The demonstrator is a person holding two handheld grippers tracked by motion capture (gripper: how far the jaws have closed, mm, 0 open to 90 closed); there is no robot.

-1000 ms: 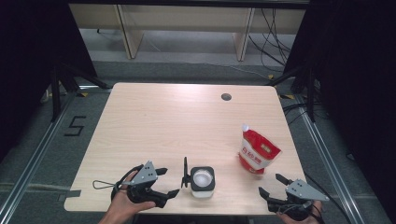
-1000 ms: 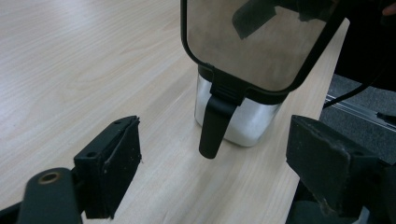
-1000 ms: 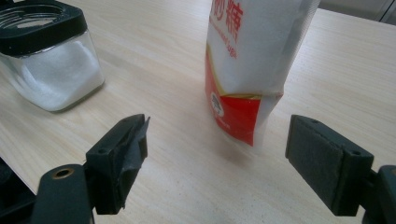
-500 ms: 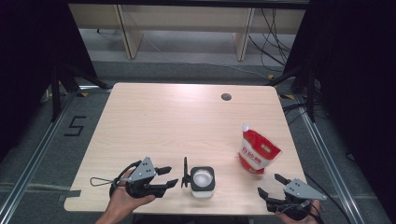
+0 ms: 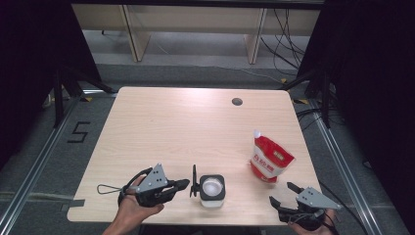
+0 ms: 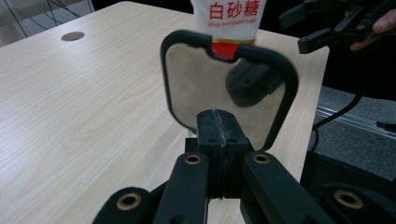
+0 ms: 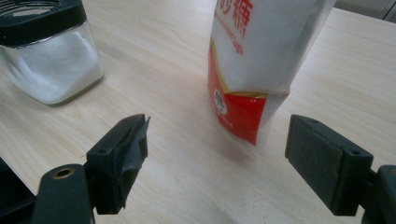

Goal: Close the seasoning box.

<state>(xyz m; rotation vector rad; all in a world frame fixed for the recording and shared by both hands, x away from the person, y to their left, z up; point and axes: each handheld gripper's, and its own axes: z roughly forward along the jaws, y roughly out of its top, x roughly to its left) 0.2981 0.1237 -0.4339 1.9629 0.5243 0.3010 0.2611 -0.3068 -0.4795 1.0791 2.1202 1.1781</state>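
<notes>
With your left gripper (image 5: 182, 184) clamped shut beside the upright lid (image 5: 194, 180) of the jar (image 5: 212, 190) at the surface's near edge, and your right gripper (image 5: 283, 194) wide open and empty, approach the sugar bag (image 5: 270, 159) squarely, gripping its middle.

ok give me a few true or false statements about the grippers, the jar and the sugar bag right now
1. The left hand-held gripper has its jaws shut. True.
2. The jar is empty. False: white granules fill much of it.
3. The right hand-held gripper is clamped on the sugar bag. False: its jaws stand open, apart from the bag.
4. The sugar bag stands upright on the table. True.
5. The jar's lid lies flat over the jar. False: it stands open on edge beside it.
</notes>
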